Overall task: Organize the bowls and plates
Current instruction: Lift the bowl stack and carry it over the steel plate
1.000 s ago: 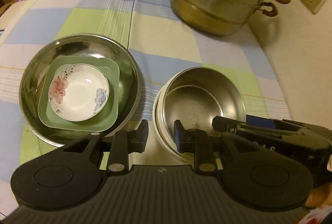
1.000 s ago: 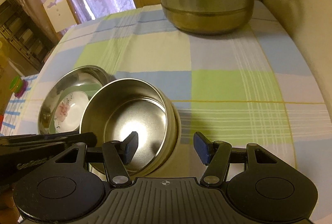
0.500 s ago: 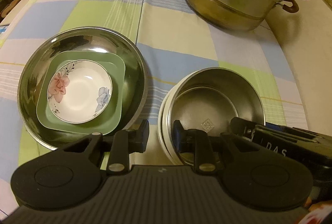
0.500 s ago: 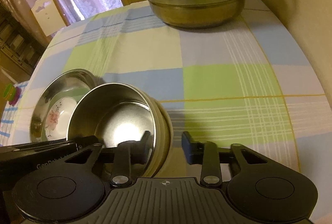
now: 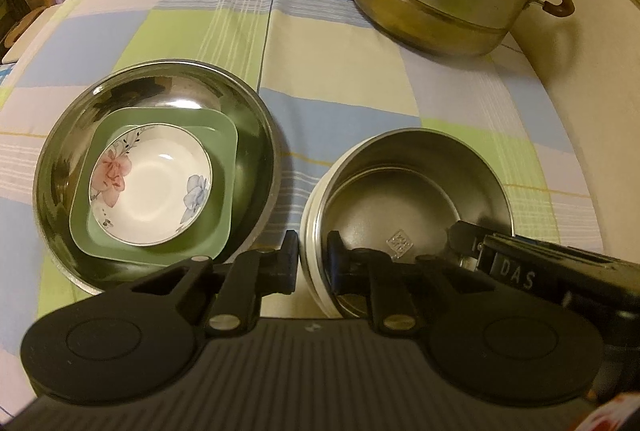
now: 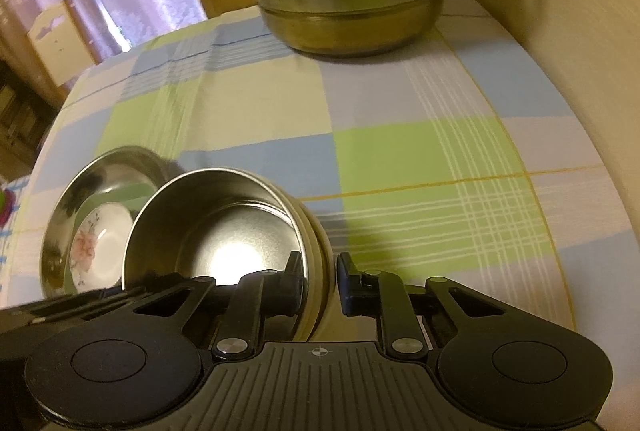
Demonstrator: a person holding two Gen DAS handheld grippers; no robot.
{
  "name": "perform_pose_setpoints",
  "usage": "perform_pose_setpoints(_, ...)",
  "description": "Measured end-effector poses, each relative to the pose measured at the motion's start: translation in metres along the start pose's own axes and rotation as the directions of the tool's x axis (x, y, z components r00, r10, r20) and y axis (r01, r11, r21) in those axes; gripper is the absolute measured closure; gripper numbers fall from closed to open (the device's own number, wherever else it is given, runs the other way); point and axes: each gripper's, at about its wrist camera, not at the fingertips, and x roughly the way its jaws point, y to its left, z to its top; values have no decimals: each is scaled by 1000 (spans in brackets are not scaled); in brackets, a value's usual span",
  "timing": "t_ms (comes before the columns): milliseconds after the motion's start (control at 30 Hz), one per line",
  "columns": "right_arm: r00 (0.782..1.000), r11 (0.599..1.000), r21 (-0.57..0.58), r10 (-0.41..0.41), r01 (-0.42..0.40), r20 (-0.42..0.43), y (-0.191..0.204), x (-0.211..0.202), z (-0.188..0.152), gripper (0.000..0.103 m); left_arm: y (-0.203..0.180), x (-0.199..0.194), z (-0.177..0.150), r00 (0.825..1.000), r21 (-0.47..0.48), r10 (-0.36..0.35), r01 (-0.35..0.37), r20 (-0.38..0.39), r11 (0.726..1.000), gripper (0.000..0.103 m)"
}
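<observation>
Steel bowl [image 5: 416, 191] rim – pinched – hides both grippers' inner pads.

Dim warm indoor light, glare inside the steel bowl [image 6: 232, 255], fisheye bending and blur toward edges.

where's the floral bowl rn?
Left wrist view, left side: the floral bowl sits inside the green square dish, nested in the wide steel basin, left of the steel bowl.
</observation>
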Motion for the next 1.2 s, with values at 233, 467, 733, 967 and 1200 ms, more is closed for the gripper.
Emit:
perform_pose_setpoints(233,999,996,78,-46,45,22,1,-1,-2,85,5,2,5,999,27,-34,34,-8,999,85)
perform_pose_setpoints(467,995,989,129,-80,73,53,6,-2,-6,88,13,4,5,996,11,-93,93,-3,996,87)
perform_pose_setpoints(733,995,991,109,-86,80,59,8,-2,-7,89,12,5,7,994,64,-110,110,-10,992,88)
perform_pose_setpoints(967,995,990,123,-77,69,63,7,-3,-9,89,11,5,7,994,86,-109,110,-11,990,87)
perform_pose_setpoints(1200,996,991,126,-61,53,62,4,-4,-10,89,10,5,5,994,91,-107,108,-13,990,87)
